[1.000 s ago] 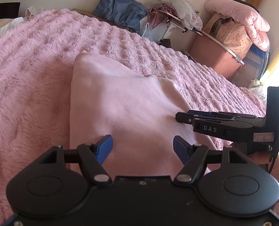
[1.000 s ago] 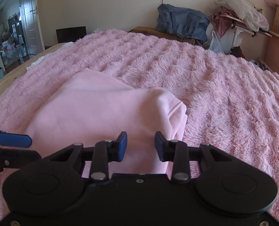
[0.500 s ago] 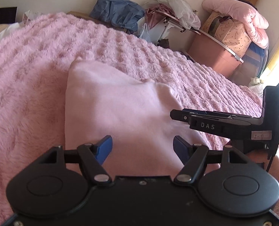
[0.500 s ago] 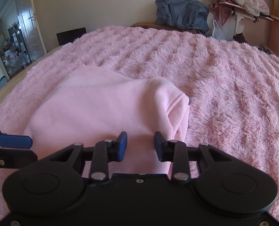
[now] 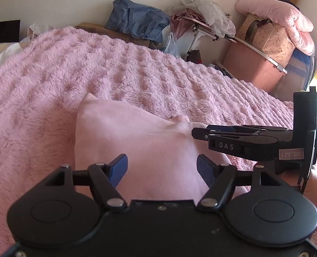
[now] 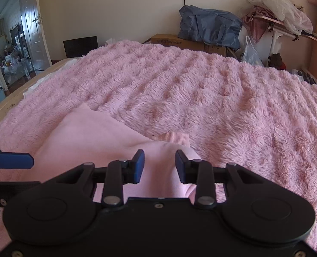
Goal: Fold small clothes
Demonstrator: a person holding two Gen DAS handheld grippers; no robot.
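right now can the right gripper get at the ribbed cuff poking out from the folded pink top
Probably yes. The ribbed cuff lies just ahead of the right gripper, whose jaws stand apart over the folded pink top, with nothing between them and the cuff.

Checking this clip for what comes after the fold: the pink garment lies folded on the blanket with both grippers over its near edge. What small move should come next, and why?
Probably draw both grippers back and clear. The pink garment already lies folded and flat on the blanket, and neither the left gripper nor the right gripper holds any cloth; both stand open above it.
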